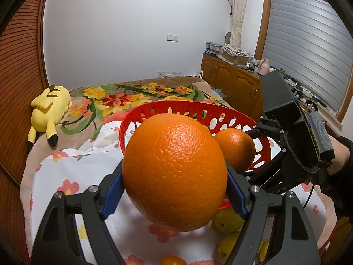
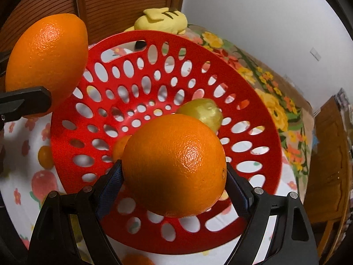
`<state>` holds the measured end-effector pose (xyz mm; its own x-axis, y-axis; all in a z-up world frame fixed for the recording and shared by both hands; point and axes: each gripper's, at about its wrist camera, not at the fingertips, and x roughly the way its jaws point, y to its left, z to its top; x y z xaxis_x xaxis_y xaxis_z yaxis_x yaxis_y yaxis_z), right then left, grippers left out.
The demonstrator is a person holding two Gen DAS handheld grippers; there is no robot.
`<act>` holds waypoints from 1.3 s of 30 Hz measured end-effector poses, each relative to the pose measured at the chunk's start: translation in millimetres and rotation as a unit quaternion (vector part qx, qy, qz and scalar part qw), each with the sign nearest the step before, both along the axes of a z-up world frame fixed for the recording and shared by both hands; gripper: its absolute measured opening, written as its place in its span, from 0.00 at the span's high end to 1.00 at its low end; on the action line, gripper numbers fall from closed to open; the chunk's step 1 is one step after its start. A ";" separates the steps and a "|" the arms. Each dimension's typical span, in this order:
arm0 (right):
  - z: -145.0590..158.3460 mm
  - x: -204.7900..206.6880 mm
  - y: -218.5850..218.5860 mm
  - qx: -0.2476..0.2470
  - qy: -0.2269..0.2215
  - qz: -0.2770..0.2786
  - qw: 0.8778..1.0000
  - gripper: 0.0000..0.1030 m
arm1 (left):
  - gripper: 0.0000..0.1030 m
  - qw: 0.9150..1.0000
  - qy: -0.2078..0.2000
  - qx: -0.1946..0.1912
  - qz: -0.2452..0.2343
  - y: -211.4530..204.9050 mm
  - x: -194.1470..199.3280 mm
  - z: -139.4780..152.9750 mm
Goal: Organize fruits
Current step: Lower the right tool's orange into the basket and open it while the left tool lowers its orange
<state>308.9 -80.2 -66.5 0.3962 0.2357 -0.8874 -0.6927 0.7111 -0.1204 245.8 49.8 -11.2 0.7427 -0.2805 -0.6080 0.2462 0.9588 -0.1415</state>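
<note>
My left gripper (image 1: 174, 174) is shut on a big orange (image 1: 175, 172), held above the flowered cloth just in front of the red perforated basket (image 1: 154, 108). My right gripper (image 2: 174, 172) is shut on a second orange (image 2: 176, 165) and holds it over the basket's bowl (image 2: 260, 101). That orange and gripper show at the basket's right in the left wrist view (image 1: 236, 148). The left orange shows at upper left in the right wrist view (image 2: 47, 59). A lemon (image 2: 201, 112) and a small orange (image 2: 120, 146) lie in the basket.
Lemons (image 1: 228, 219) and a small mandarin (image 1: 173, 260) lie on the white flowered cloth (image 1: 72, 176) near the basket. Another mandarin (image 2: 45, 156) lies left of the basket. A yellow plush toy (image 1: 49, 110) lies on the bed. A wooden cabinet (image 1: 231, 84) stands at the right.
</note>
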 end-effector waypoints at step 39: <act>49.6 -11.8 -46.6 0.102 -0.049 -0.049 0.992 0.09 | 0.22 0.999 0.027 0.039 -0.013 -30.0 20.4 -8.4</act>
<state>297.2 -126.8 -16.9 0.5084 0.3621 -0.7813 -0.6112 0.7909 -0.0311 266.2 19.9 -19.6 0.7016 -0.2500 -0.6672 0.2659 0.9606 -0.0803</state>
